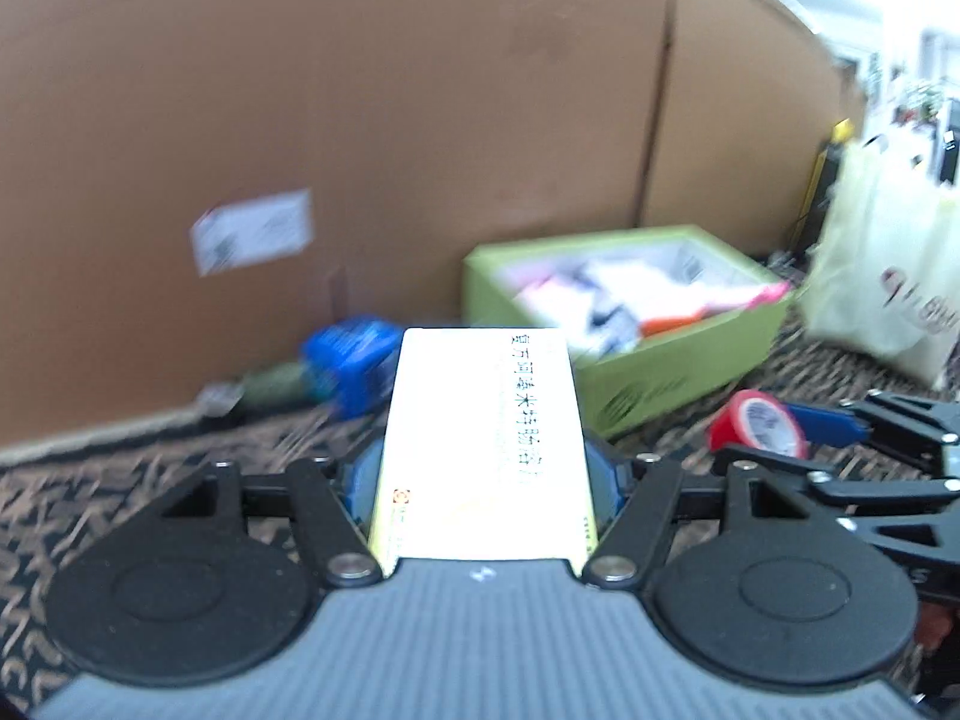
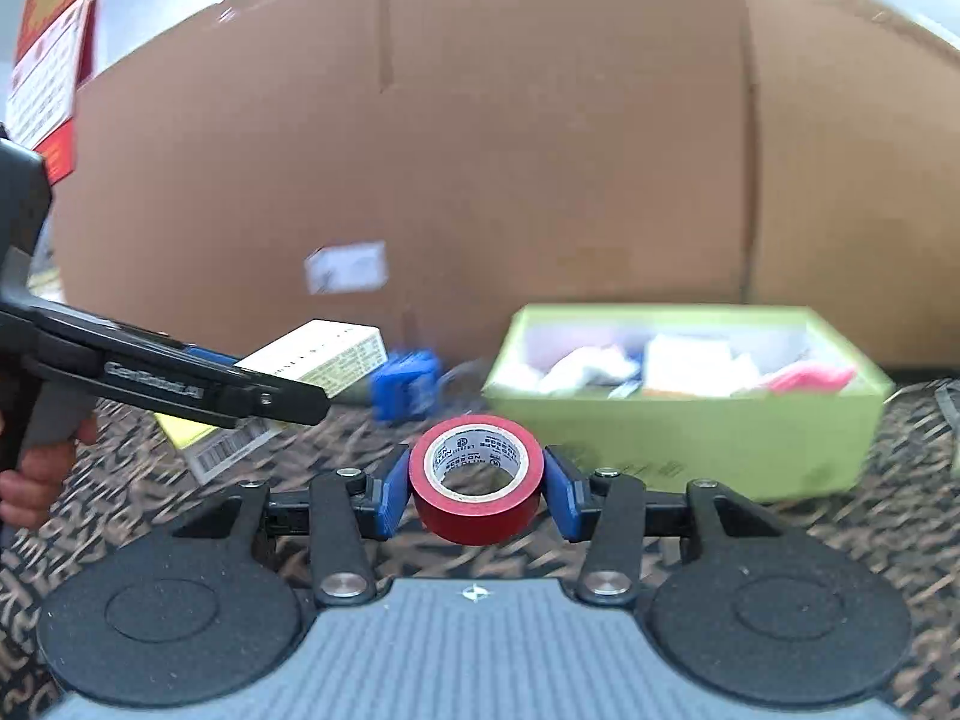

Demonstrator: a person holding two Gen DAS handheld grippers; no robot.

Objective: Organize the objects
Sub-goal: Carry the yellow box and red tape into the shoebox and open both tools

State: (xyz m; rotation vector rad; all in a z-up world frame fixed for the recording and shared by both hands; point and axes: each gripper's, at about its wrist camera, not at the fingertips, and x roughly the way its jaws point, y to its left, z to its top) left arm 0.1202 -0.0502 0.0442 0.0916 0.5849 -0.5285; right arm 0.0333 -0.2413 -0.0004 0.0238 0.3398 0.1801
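Holding a white rectangular carton (image 1: 483, 450) in your left gripper (image 1: 483, 480) and a red tape roll (image 2: 477, 477) in your right gripper (image 2: 477, 480), you have the green open box (image 2: 690, 438) ahead, partly filled. Both are not yet inside; a blue object (image 2: 405, 390) lies on the carpet near the cardboard wall (image 2: 480, 150).

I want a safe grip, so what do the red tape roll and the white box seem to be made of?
Red tape roll: glossy plastic-looking tape, probably vinyl, on a printed white core, likely paper. White rectangular box: thin printed card by its flat faces and sharp edges, surface blown out by glare.
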